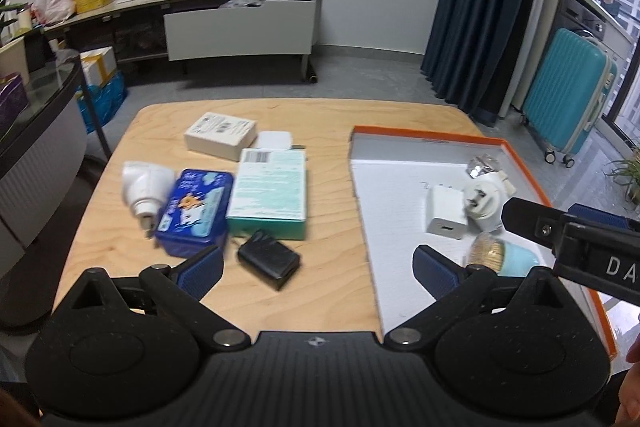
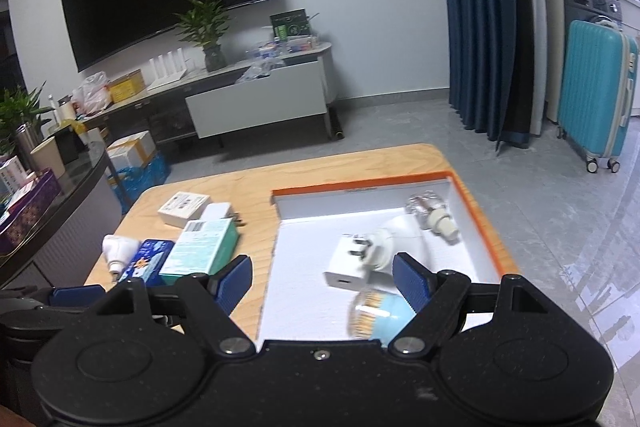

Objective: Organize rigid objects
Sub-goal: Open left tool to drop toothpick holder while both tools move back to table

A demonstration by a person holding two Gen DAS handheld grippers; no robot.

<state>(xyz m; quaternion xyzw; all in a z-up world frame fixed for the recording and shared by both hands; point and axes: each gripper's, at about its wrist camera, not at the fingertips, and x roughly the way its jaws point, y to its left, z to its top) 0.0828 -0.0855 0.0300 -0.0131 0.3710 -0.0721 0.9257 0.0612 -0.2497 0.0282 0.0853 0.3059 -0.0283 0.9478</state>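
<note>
An orange-rimmed white tray lies on the right of the wooden table. It holds a white charger, a white plug adapter, a clear bulb and a light-blue toothpick jar. Left of the tray sit a black adapter, a blue tin, a teal box, a white box and a white bulb. My left gripper is open just above the black adapter. My right gripper is open over the tray, holding nothing.
The right gripper's black body reaches into the left wrist view over the tray's right side. Beyond the table are a TV console, a blue curtain, a teal suitcase and a glass-topped counter to the left.
</note>
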